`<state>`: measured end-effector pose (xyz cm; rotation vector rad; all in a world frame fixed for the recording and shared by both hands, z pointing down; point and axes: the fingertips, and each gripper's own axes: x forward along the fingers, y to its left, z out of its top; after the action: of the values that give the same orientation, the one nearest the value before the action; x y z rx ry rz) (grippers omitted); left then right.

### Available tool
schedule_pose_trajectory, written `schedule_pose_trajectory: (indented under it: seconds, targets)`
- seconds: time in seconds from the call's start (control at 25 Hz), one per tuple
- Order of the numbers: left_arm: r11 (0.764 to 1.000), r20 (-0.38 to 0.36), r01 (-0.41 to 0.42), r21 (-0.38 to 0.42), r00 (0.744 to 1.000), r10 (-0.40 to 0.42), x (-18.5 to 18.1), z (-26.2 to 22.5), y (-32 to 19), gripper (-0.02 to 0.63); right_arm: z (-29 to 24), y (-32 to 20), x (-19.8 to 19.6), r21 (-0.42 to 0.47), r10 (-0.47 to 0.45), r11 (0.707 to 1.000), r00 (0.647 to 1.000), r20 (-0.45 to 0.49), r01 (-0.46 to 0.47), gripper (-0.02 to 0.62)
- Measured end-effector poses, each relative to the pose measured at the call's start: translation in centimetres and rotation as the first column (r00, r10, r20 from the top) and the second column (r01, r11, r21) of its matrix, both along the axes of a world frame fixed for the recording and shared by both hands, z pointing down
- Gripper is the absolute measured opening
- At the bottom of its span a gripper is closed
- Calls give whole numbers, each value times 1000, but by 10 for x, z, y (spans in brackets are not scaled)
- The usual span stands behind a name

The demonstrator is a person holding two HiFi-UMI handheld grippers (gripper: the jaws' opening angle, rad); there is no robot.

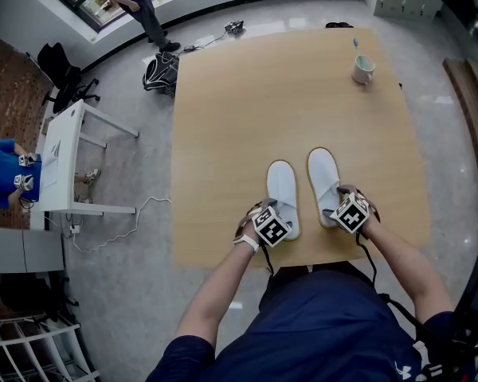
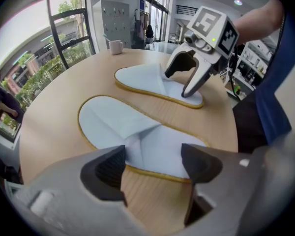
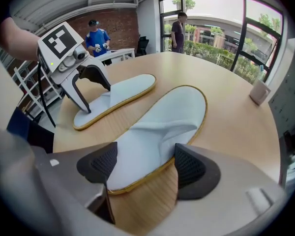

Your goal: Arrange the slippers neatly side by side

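Observation:
Two white slippers with yellow trim lie side by side, parallel, near the front edge of the wooden table (image 1: 247,94). The left slipper (image 1: 283,189) (image 2: 118,124) (image 3: 128,90) has my left gripper (image 1: 269,223) (image 2: 152,168) at its near end, jaws open, with the slipper's edge just past the tips. My right gripper (image 1: 350,212) (image 3: 141,166) is open over the near end of the right slipper (image 1: 323,177) (image 3: 172,117) (image 2: 142,77), which lies flat between the jaws. Each gripper view shows the other gripper (image 2: 177,86) (image 3: 97,100) straddling its slipper.
A white mug (image 1: 362,68) (image 2: 115,46) stands at the table's far right. On the floor to the left are a white desk (image 1: 64,157), a cable and a backpack (image 1: 159,72). One person stands by the windows, another in blue at the left edge.

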<state>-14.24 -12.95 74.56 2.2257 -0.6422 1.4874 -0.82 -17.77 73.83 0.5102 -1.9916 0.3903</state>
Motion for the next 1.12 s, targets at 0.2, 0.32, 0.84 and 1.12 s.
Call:
schedule_pose_trajectory:
  seconds: [0.2,0.32,0.84,1.12]
  targets:
    - [1000,0,-11,-2,1000,11,11,0,2,364,-1,8,-6,1,73,997,997,7,-73,374]
    - [1000,9,-27,-9,1000,28,15,2,2,364,0,11,-10,1,102,995,995,9,-102,374]
    - [999,12,-45,-16,999,45,19,1,1,364,-1,32,-25,-4,151,988,988,0,-151,374]
    - [999,16,-43,-15,999,43,19,1,0,364,-1,38,-29,-6,187,982,982,-9,-187,373]
